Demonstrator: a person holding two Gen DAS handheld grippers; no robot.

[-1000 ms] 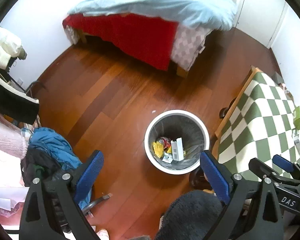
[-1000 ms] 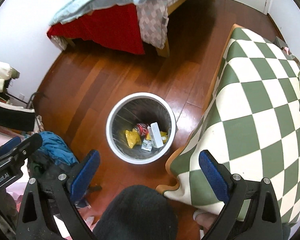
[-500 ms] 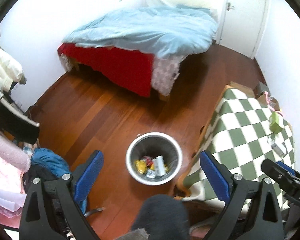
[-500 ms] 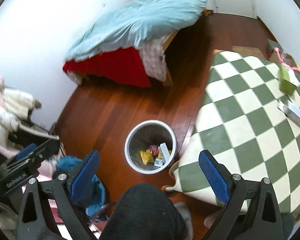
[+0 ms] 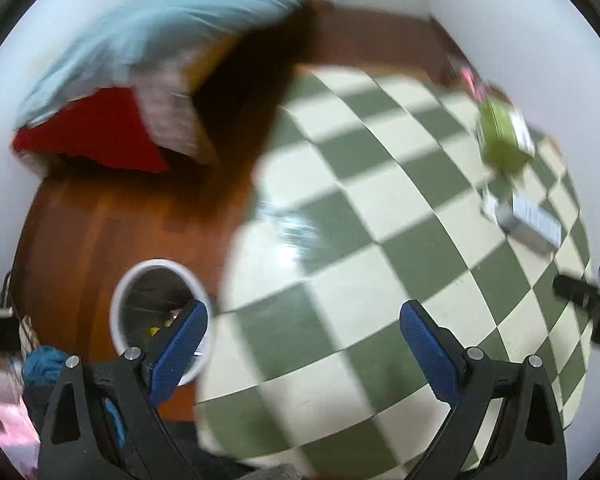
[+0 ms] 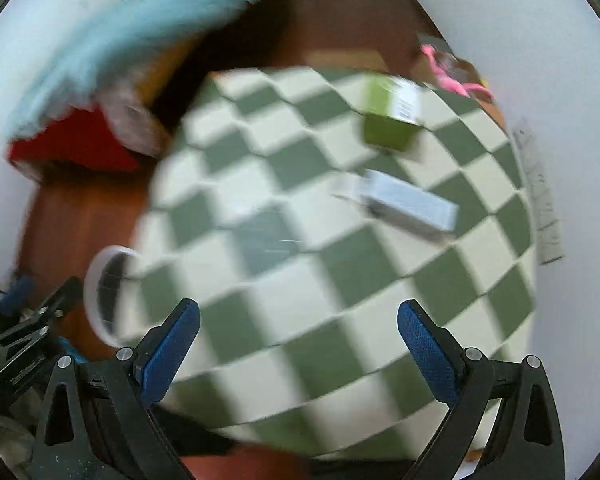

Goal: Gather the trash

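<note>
Both views are motion-blurred. A green box (image 5: pixel 502 142) and a flat grey-white box (image 5: pixel 530 222) lie on the green-and-cream checkered table (image 5: pixel 340 280) at its far right; both also show in the right wrist view, the green box (image 6: pixel 390 118) and the grey box (image 6: pixel 414 206). The white trash bin (image 5: pixel 118 312) with litter inside stands on the wood floor left of the table, also in the right wrist view (image 6: pixel 94 292). My left gripper (image 5: pixel 304 344) is open and empty over the table's near-left part. My right gripper (image 6: pixel 298 340) is open and empty above the table.
A bed with a light blue duvet (image 5: pixel 172 28) and red sheet (image 5: pixel 96 132) stands at the back left. Clothes (image 5: pixel 40 364) are piled at the lower left. Pink and small items (image 6: pixel 456 80) sit past the table's far corner by the white wall.
Both grippers have swung from over the trash bin to the right and now hang over the checkered table. The bin has slid to the lower left of both views. Both stay open.
</note>
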